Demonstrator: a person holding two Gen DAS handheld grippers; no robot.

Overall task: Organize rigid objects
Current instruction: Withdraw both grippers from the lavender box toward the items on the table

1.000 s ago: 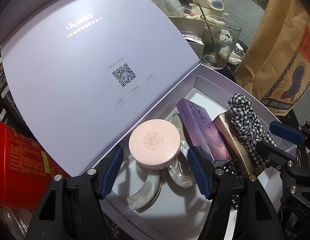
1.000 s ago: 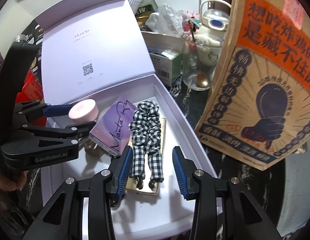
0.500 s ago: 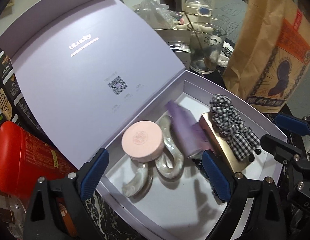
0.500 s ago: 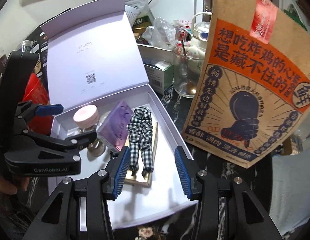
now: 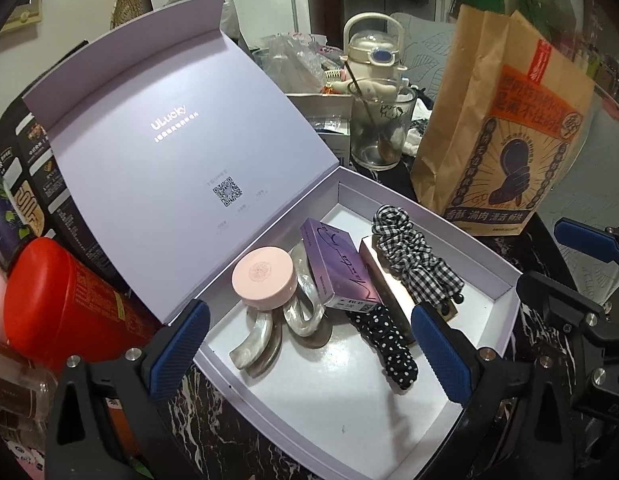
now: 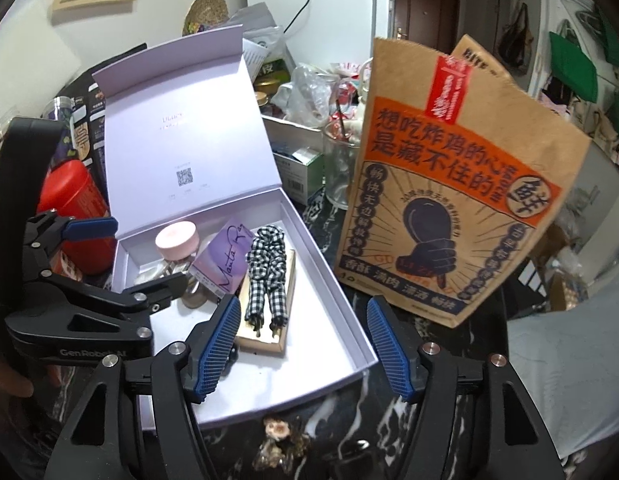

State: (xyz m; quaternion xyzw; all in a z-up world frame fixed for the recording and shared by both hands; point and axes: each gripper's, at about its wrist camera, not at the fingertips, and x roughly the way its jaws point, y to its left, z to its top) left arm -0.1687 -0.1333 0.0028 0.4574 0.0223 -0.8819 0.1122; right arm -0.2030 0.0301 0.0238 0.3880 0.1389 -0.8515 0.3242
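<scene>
An open lilac gift box [image 5: 505,276] [image 6: 341,292] lies on the dark marble table with its lid [image 5: 181,168] standing up at the back left. Inside lie a pink round jar [image 5: 264,277] [image 6: 177,240], a purple carton [image 5: 337,268] [image 6: 225,260], pearly curved hair clips [image 5: 255,344], a gold flat box [image 5: 383,276], a black-and-white checked scrunchie [image 5: 413,256] [image 6: 265,272] and a dotted black scrunchie [image 5: 389,344]. My left gripper [image 5: 309,356] is open and empty above the box's near edge. My right gripper [image 6: 303,350] is open and empty at the box's right front corner.
A brown paper bag [image 5: 505,132] [image 6: 449,184] stands right of the box. A glass with a spoon [image 5: 379,128] and a cream kettle [image 5: 373,56] stand behind. A red tin [image 5: 65,304] and dark cartons crowd the left side.
Both grippers have drawn back and up from the box, and both have opened wider. The left one left the pink jar inside the box.
</scene>
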